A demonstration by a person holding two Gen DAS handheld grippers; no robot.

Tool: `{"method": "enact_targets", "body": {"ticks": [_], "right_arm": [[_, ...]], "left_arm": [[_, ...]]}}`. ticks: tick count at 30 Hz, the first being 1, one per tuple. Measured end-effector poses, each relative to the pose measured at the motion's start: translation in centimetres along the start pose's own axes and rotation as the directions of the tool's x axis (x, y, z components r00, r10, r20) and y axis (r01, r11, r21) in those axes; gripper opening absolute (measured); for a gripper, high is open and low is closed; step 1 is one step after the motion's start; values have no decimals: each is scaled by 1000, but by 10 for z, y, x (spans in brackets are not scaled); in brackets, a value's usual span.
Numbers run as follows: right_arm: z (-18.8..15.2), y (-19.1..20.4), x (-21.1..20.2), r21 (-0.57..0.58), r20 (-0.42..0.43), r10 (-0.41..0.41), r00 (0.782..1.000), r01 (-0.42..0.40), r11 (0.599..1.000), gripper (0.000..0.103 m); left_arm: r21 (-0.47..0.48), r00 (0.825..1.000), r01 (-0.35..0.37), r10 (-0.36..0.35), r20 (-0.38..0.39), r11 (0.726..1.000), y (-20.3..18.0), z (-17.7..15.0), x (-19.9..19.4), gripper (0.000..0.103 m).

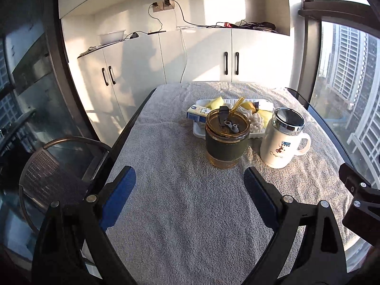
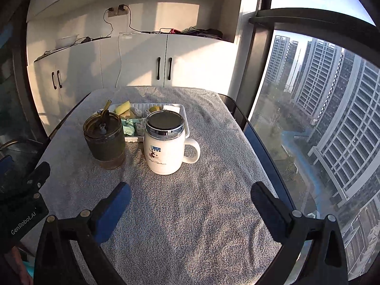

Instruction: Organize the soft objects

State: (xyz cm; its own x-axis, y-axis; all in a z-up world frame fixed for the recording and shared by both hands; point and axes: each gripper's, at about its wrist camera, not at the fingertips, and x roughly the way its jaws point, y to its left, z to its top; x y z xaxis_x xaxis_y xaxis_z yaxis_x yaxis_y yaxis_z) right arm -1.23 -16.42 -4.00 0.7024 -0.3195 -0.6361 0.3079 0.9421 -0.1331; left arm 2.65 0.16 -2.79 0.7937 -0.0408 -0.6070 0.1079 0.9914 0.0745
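Note:
A white tray (image 1: pixel 198 131) (image 2: pixel 184 118) at the far middle of the towel-covered table holds soft things: yellow sponge pieces (image 1: pixel 215 102) (image 2: pixel 123 107), a white knitted lump (image 1: pixel 257 121), a pale green cloth (image 2: pixel 129 128) and a small milk carton (image 1: pixel 197 113). An amber glass tumbler with a dark sleeve and straw (image 1: pixel 225 140) (image 2: pixel 105 140) and a white lidded mug (image 1: pixel 281 140) (image 2: pixel 165 144) stand in front of the tray. My left gripper (image 1: pixel 190 180) is open and empty, short of the tumbler. My right gripper (image 2: pixel 190 194) is open and empty, short of the mug.
A grey towel (image 1: pixel 180 213) (image 2: pixel 190 225) covers the dark table. A dark chair (image 1: pixel 54 173) stands at the table's left. White cabinets (image 1: pixel 166 57) lie behind. A tall window (image 2: pixel 320 118) runs along the right edge. The other gripper's body shows at far right (image 1: pixel 361 201) and far left (image 2: pixel 21 201).

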Motion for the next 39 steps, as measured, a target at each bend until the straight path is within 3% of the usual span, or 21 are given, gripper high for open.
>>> {"method": "enact_targets", "body": {"ticks": [5,12,16,25,39], "right_arm": [[16,-8,-11,31,22,6,1000,-7,999,103],[31,-18,-17,71,26,20,999,-22,997,103],[38,-19,-23,72,40,10,999,-12,997,103],[40,-10,-18,72,1,78,997,-77,994,103],[42,-6,-15,58,-16,82,997,-81,995,103]], "left_arm": [[-4,999,-5,5,51,1000,-4,20,-22,101],[8,998,-15,14,68,1000,-10,39,-30,101],[9,999,-6,5,53,1000,-13,44,-26,101],[-27,1000,3,-3,19,1000,-8,41,-18,101],[-40,999,20,-21,-25,999,-8,38,-9,101]]}}
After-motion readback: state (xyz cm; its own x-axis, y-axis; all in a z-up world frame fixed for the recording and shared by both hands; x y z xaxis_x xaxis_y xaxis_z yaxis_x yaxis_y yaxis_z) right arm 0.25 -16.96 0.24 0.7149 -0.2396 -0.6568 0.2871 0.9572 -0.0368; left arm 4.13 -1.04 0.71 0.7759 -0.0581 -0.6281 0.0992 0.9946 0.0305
